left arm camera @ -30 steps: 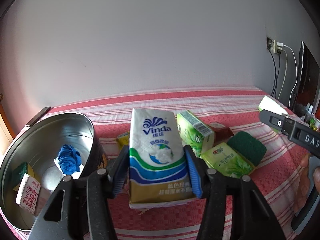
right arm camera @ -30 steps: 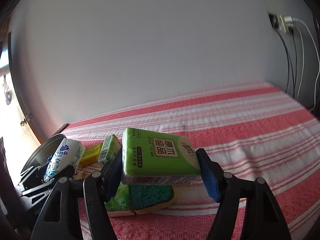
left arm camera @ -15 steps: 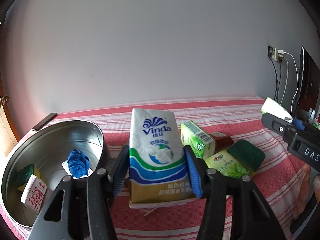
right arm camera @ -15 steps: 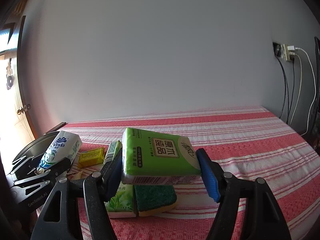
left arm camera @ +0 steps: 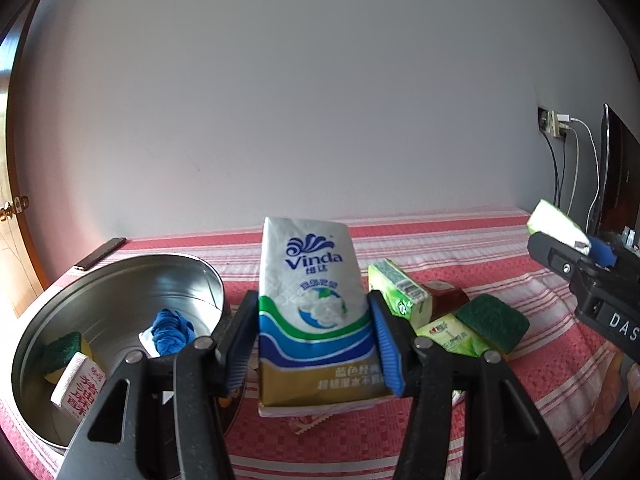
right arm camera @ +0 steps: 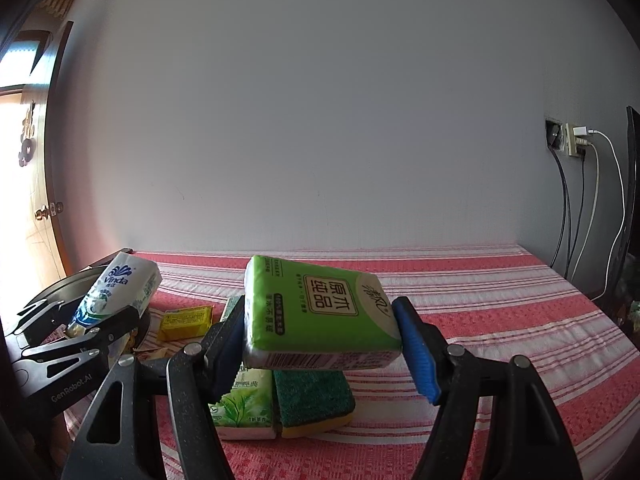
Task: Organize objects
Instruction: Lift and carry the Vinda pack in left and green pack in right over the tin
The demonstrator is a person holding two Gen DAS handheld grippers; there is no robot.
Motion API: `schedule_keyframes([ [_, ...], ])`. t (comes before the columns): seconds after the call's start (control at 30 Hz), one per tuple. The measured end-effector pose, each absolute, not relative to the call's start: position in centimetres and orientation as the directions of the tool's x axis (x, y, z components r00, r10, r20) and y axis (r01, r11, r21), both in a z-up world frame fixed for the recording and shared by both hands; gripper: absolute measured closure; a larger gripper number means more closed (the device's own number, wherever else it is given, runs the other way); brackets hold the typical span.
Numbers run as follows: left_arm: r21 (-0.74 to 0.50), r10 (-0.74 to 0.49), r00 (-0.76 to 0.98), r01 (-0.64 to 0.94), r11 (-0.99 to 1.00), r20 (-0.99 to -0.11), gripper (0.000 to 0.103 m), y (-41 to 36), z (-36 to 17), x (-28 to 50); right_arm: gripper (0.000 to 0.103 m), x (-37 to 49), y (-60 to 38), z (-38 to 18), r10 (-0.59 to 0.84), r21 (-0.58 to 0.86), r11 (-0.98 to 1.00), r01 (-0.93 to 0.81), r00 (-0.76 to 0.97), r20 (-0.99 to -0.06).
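Observation:
My left gripper (left arm camera: 312, 344) is shut on a white and blue Vinda tissue pack (left arm camera: 316, 312) and holds it upright above the striped cloth, right of the metal basin (left arm camera: 100, 280). My right gripper (right arm camera: 322, 340) is shut on a green tissue pack (right arm camera: 320, 312), held above a green scouring sponge (right arm camera: 312, 400) and a small green tissue packet (right arm camera: 240, 404). The basin holds a blue cloth (left arm camera: 170, 330), a sponge (left arm camera: 64, 354) and a small white box (left arm camera: 78, 390). The Vinda pack (right arm camera: 116, 292) and the left gripper also show at the left of the right wrist view.
On the red striped tablecloth (right arm camera: 500, 320) lie a green box (left arm camera: 400, 296), a green packet (left arm camera: 452, 334), a sponge (left arm camera: 492, 322) and a yellow packet (right arm camera: 186, 322). A phone (left arm camera: 100, 254) lies at the back left. Cables and a socket (right arm camera: 576, 144) are on the right wall.
Both grippers have risen with their packs, so the views tilt up and show more wall. The basin and the table items sit lower in the left view.

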State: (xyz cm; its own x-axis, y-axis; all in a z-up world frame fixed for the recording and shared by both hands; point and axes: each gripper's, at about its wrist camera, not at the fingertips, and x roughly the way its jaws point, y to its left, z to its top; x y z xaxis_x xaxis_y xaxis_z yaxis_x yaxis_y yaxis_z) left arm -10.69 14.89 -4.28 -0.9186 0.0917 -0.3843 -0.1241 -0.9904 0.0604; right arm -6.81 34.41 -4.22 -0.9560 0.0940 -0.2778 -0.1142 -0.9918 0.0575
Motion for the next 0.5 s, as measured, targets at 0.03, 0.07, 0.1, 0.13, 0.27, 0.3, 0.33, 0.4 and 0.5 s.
schedule_keyframes([
  [0.03,0.063,0.089,-0.922,-0.121,-0.991,-0.378,0.049,14.9,-4.2,-10.6,0.032,-6.8,34.4,-4.2,0.096,0.055,-0.992,-0.115,-0.957,-0.275],
  [0.07,0.065,0.085,-0.925,-0.117,-0.991,-0.369,0.049,14.9,-4.1,-10.4,0.032,-6.8,34.4,-4.2,0.097,0.053,-0.992,-0.115,-0.958,-0.271],
  [0.1,0.066,0.084,-0.928,-0.115,-0.991,-0.364,0.049,14.9,-4.1,-10.3,0.032,-6.7,34.3,-4.2,0.098,0.049,-0.992,-0.115,-0.958,-0.268],
  [0.13,0.067,0.082,-0.93,-0.114,-0.991,-0.359,0.049,14.9,-4.0,-10.2,0.032,-6.7,34.3,-4.2,0.1,0.046,-0.992,-0.116,-0.959,-0.266],
  [0.27,0.064,0.076,-0.937,-0.104,-0.993,-0.341,0.049,14.6,-3.8,-9.9,0.032,-6.5,34.0,-4.1,0.103,0.039,-0.992,-0.117,-0.959,-0.262],
  [0.3,0.063,0.075,-0.938,-0.102,-0.993,-0.338,0.049,14.5,-3.7,-9.9,0.032,-6.5,33.8,-4.0,0.104,0.039,-0.992,-0.118,-0.959,-0.262],
  [0.33,0.061,0.074,-0.939,-0.1,-0.993,-0.335,0.049,14.5,-3.7,-9.8,0.032,-6.5,33.8,-4.0,0.105,0.038,-0.992,-0.119,-0.959,-0.262],
  [0.4,0.058,0.071,-0.943,-0.095,-0.994,-0.325,0.049,14.4,-3.6,-9.7,0.032,-6.5,34.0,-4.1,0.107,0.035,-0.992,-0.12,-0.96,-0.259],
  [0.5,0.056,0.069,-0.947,-0.091,-0.994,-0.312,0.049,14.3,-3.4,-9.4,0.032,-6.2,33.4,-4.0,0.114,0.02,-0.992,-0.123,-0.961,-0.253],
])
